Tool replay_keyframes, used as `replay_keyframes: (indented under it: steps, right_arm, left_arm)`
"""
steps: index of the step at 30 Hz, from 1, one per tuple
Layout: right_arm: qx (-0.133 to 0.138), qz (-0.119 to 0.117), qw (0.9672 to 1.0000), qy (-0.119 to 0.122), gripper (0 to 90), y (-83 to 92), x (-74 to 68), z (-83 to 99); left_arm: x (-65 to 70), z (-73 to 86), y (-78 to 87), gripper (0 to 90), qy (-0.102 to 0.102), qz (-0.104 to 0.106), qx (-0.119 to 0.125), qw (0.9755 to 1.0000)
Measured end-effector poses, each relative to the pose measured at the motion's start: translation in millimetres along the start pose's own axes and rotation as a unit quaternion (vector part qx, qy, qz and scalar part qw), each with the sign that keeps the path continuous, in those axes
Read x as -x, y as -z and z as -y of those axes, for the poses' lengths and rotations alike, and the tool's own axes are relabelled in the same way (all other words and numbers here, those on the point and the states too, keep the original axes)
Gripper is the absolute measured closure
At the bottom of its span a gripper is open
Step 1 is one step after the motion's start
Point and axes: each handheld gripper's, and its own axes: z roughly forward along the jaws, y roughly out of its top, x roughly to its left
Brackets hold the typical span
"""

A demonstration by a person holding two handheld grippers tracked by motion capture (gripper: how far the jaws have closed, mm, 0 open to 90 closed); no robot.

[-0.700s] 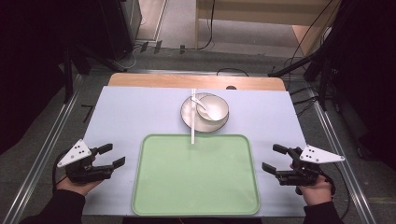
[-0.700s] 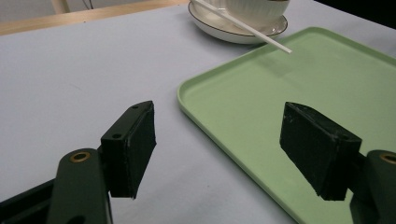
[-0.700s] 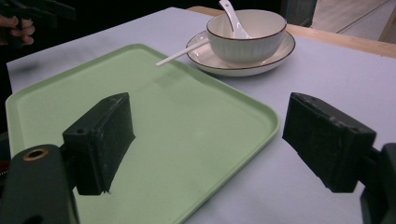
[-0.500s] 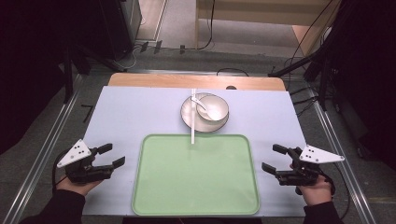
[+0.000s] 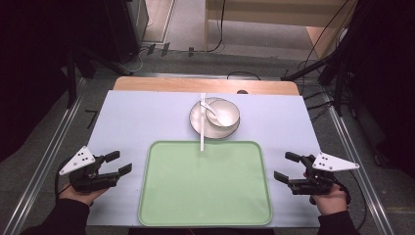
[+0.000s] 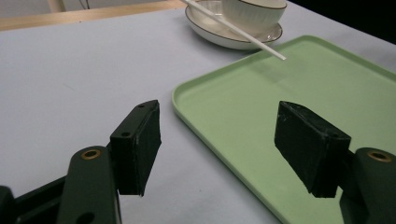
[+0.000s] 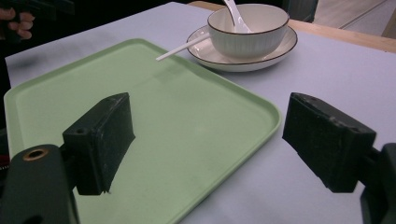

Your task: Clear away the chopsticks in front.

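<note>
The left tongs sit low on the tabletop at the left side of the green tray, and their jaws stand wide apart with nothing between them. The right tongs sit at the tray's right side, also wide open and empty. It looks like both hands are parked at the sides so the middle is free to reach into. The tray is bare, so it seems to be waiting for the dishes. The bowl stands on a plate just past the far edge of the tray, well apart from both tongs. A white spoon leans inside the bowl, so the bowl's wall keeps it from falling. A long white stick lies across the plate beside the bowl, and its near end pokes out over the tray's rim. It rests only on the plate's edge, so I think a bump could make it roll or tip off.
</note>
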Motion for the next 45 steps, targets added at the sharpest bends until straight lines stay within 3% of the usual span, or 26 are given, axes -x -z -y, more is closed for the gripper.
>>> replay_keyframes:
  steps: [11, 12, 18, 21, 26, 28, 31, 32, 40, 45]
  right_arm:
    - [-0.005, -0.004, 1.0, -0.003, 16.9, -3.4, 3.7, 1.8]
    - [-0.005, -0.005, 1.0, -0.003, 16.9, -4.7, 3.6, 1.1]
    - [-0.009, -0.008, 0.9999, 0.0, 16.9, -8.2, 2.8, -0.3]
    - [-0.012, -0.007, 0.9999, 0.002, 16.9, -8.6, 0.9, -1.3]
    - [-0.015, -0.009, 0.9998, 0.005, 16.9, -7.7, -3.3, -1.4]
    - [-0.018, -0.007, 0.9998, 0.007, 16.9, -6.2, -4.6, -0.4]
    - [-0.016, -0.005, 0.9998, 0.006, 16.9, -5.0, -4.1, -0.1]
    - [-0.015, -0.004, 0.9999, 0.004, 16.9, -4.8, -3.7, 0.5]
    - [-0.023, -0.005, 0.9997, -0.004, 16.9, -5.7, -1.1, 3.1]
    - [-0.024, -0.006, 0.9997, -0.002, 16.9, -6.8, -2.4, 2.6]
  left_arm:
    - [-0.7, 1.0, -3.0, 38.9, 0.006, -0.008, -0.002, 0.9999]
    - [-1.4, 1.0, -2.6, 39.5, 0.017, -0.008, -0.004, 0.9998]
    - [-1.7, -0.9, -2.1, 39.8, 0.033, -0.005, -0.009, 0.9994]
    - [-1.3, -4.8, -4.3, 37.4, 0.059, -0.008, -0.029, 0.9978]
    - [-1.8, -8.7, -8.8, 36.0, 0.078, -0.009, -0.045, 0.9959]
    - [-1.2, -14.6, -13.1, 35.6, 0.103, -0.006, -0.063, 0.9926]
    - [1.9, -20.2, -17.4, 35.5, 0.102, -0.008, -0.075, 0.9919]
    - [6.9, -27.0, -22.1, 35.4, 0.092, -0.015, -0.087, 0.9918]
    - [13.2, -52.5, -43.2, 35.1, 0.09, -0.007, -0.112, 0.9896]
    - [14.3, -70.4, -59.5, 35.4, 0.105, 0.001, -0.113, 0.9879]
